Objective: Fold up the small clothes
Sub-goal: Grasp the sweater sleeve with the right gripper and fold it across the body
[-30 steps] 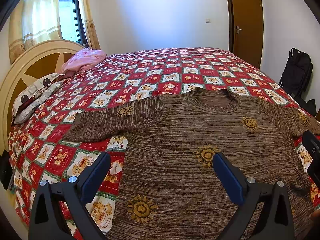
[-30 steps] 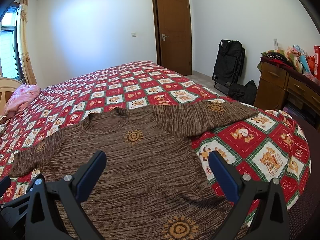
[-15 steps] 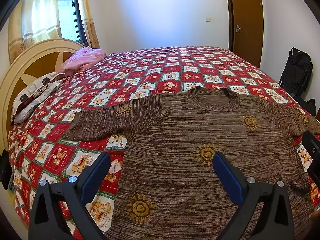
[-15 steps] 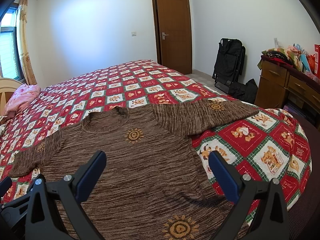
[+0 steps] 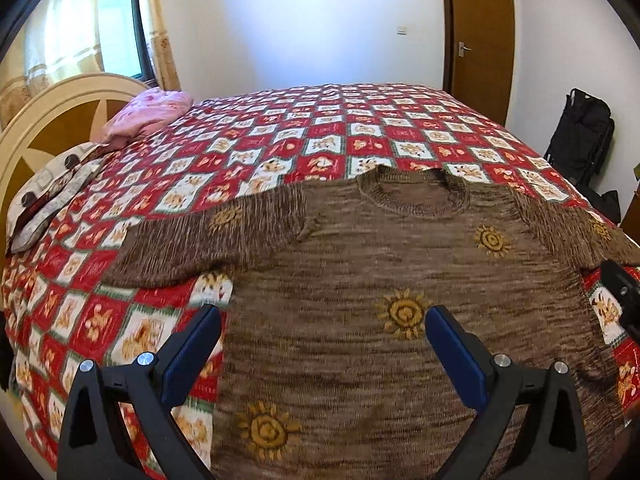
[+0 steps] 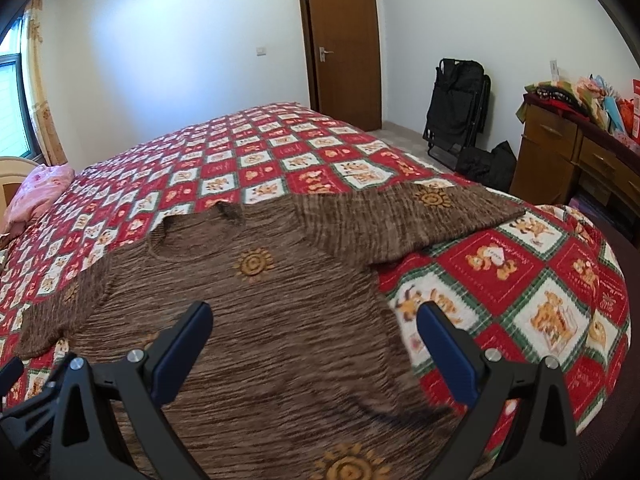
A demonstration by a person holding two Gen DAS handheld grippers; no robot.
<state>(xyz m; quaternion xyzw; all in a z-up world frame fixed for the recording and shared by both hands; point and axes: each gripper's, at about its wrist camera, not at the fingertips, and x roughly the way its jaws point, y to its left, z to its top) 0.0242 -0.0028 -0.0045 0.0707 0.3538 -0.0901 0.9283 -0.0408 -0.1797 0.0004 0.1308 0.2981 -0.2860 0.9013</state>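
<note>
Here the brown sweater [image 5: 360, 280] is spread flat along the bedspread's [image 5: 280, 148] near edge; the left gripper [image 5: 322, 320] and right gripper [image 6: 314, 320] are held spread above it, empty.

Left wrist view: the camera sits behind the left claw [image 5: 322, 324] and looks forward between its wide-set fingers, low and close over the near left part of the sweater [image 5: 360, 300], facing across the bed [image 5: 320, 128] toward the far wall, the headboard [image 5: 48, 120] at left. Right wrist view: the camera sits behind the right claw [image 6: 314, 322], equally low and close, facing the same wall but angled toward the door [image 6: 344, 40] and dresser [image 6: 568, 164]. Both views share the sweater, the quilt, the door and the pink pillow [image 6: 36, 192].
</note>
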